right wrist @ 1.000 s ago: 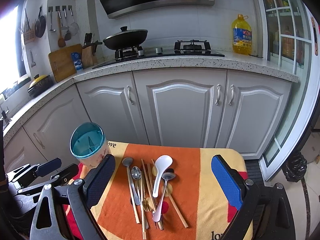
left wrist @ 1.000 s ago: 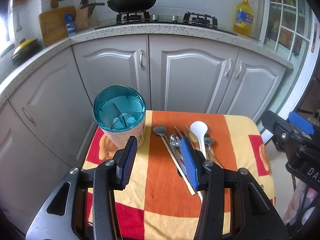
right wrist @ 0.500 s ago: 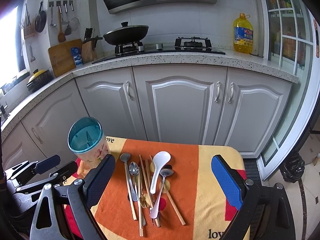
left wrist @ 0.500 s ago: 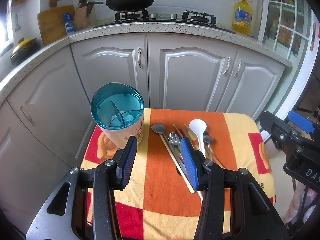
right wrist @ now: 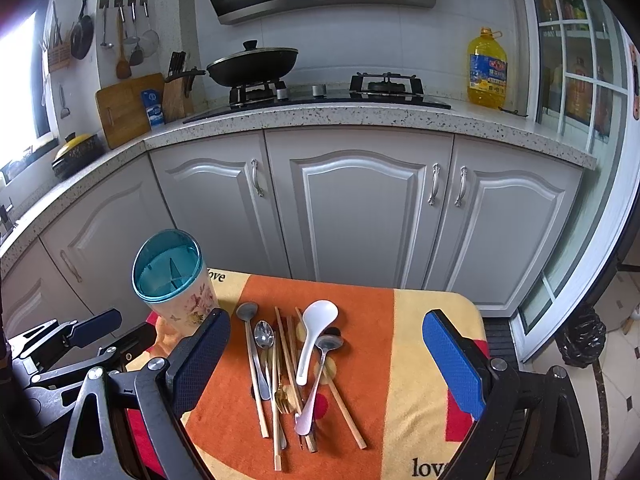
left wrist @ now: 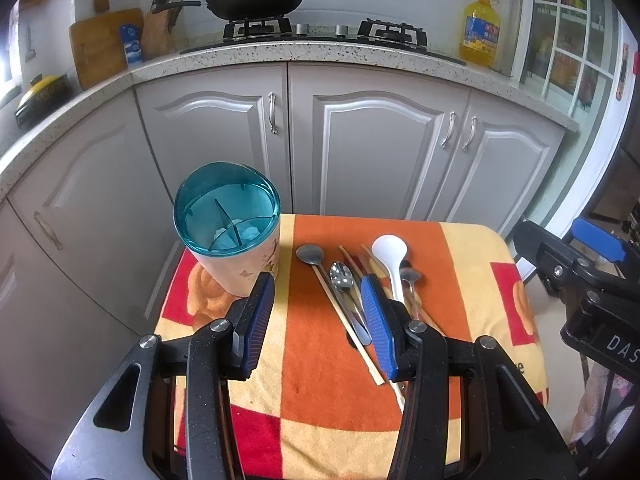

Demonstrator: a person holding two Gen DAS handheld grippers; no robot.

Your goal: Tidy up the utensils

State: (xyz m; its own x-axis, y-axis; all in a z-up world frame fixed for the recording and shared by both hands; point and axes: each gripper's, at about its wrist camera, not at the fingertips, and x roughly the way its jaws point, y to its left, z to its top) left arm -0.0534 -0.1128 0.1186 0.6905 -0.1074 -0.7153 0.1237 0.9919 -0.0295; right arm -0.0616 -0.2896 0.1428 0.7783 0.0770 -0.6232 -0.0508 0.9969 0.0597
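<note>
Orange, yellow and red terry cloth [right wrist: 360, 360] covers a small table that stands before grey-white kitchen cabinets [right wrist: 360, 208] under a speckled stone counter [right wrist: 320, 118], where a lidded black pan [right wrist: 252, 65] sits on the gas hob and a yellow oil bottle [right wrist: 487, 70] stands to the right. On the cloth's far left corner stands the utensil holder [left wrist: 230, 236], a pale flowered cup with a teal translucent rim and inner dividers. Right of it, mid-cloth, lies a loose pile of utensils: a white plastic spoon [right wrist: 314, 332] across metal spoons [right wrist: 262, 340] and wooden chopsticks [right wrist: 288, 360]. The left gripper [left wrist: 318, 324] hovers low over the cloth with jaws spread, gripping nothing; its right finger hides part of the pile. The right gripper [right wrist: 324, 364] is spread wide above the pile, empty. A small gold piece in the pile is too tangled to identify.
</note>
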